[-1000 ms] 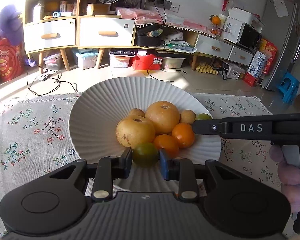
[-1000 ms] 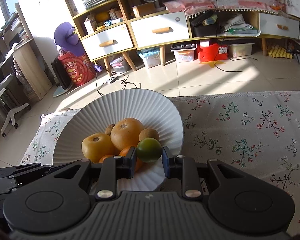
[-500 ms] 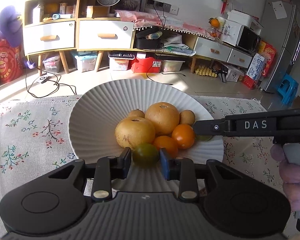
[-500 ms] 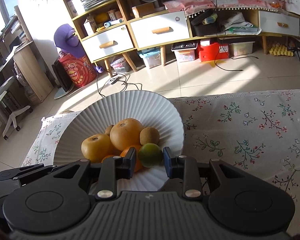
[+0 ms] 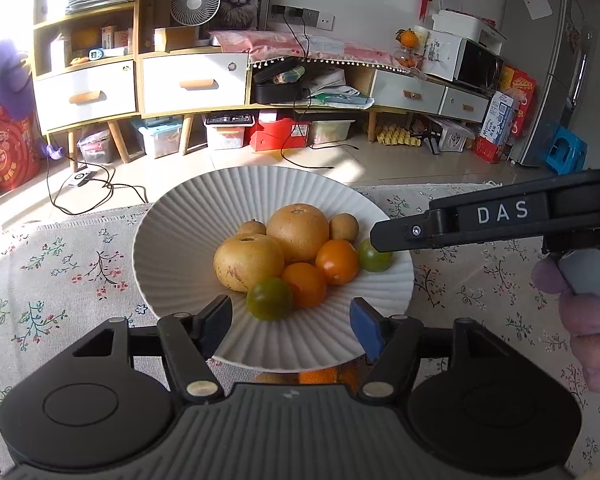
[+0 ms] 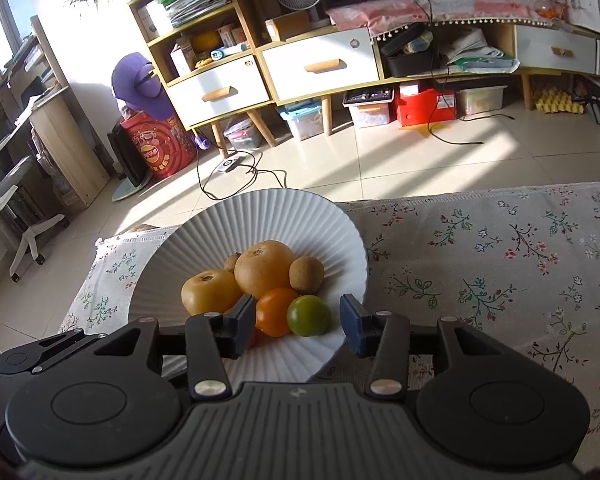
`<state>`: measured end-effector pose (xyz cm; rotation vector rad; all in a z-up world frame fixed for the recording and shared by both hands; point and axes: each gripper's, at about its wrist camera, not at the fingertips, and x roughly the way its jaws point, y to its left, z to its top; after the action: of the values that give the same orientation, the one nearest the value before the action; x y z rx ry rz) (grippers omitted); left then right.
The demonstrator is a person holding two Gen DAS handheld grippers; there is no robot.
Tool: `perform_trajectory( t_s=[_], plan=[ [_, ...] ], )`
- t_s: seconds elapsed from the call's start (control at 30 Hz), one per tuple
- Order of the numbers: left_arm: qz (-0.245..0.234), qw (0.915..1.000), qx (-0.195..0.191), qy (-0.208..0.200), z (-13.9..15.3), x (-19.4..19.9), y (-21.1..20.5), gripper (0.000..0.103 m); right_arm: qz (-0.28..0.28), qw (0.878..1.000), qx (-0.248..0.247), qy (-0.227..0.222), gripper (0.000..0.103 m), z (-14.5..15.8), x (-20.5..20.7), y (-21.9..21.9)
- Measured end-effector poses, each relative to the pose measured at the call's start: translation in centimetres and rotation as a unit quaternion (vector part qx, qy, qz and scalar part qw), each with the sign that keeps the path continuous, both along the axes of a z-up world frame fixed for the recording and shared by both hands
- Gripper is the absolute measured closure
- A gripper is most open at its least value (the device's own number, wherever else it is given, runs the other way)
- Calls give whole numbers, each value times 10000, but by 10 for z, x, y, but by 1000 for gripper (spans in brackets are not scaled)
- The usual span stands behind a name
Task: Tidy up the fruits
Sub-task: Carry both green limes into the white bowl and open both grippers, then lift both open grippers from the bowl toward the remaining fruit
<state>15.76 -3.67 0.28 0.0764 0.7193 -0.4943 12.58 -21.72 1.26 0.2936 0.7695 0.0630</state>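
Note:
A white ribbed plate on the floral tablecloth holds two large yellow-brown fruits, small brown kiwis, two oranges and two green citrus fruits. My left gripper is open at the plate's near rim, with one green fruit lying free between its fingers. My right gripper is open too, and the other green fruit rests on the plate between its fingers. The right gripper's finger reaches over the plate's right side in the left wrist view, above that green fruit.
The floral tablecloth stretches to the right of the plate. Its far edge drops to a tiled floor with cables, storage boxes and a long cabinet. A gloved hand holds the right gripper.
Both grippers have opened and let go of their green fruits, which now lie on the plate. Both grippers have drawn back slightly.

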Motion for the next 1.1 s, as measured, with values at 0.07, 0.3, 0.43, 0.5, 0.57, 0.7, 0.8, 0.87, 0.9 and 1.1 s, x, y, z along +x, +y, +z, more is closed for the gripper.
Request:
perform_trajectory(
  t_s=[0.07, 0.3, 0.43, 0.5, 0.57, 0.7, 0.8, 0.87, 0.9, 1.1],
  plan=[
    [4, 10000, 26, 1, 3, -4, 2, 40, -13, 10000, -33, 10, 50, 4, -5, 0],
    [148, 9998, 106, 78, 18, -21, 12, 29, -140, 9998, -92, 53, 33, 15, -24, 2],
    [221, 9996, 163, 91, 26, -36, 17, 19, -158, 9993, -339, 96, 25, 21, -37, 8],
    [236, 9994, 218, 138, 29, -44, 20, 17, -135, 9989, -439, 113, 23, 24, -44, 12],
    [300, 9991, 275, 145, 31, -51, 24, 12, -79, 9988, -469, 117, 19, 27, -53, 14],
    [395, 9984, 351, 200, 30, -66, 31, 9, 1, 9989, -453, 123, 14, 29, -68, 16],
    [478, 9975, 445, 270, 27, -75, 37, 9, 30, 9989, -443, 152, 12, 28, -77, 17],
    [495, 9970, 528, 268, 24, -82, 40, 9, 52, 9987, -470, 191, 11, 26, -82, 18],
    [501, 9969, 553, 253, 23, -84, 42, 9, 55, 9986, -486, 201, 11, 25, -83, 19],
    [546, 9962, 638, 233, 14, -97, 48, 9, 192, 9974, -675, 186, 7, 18, -93, 28]
  ],
)
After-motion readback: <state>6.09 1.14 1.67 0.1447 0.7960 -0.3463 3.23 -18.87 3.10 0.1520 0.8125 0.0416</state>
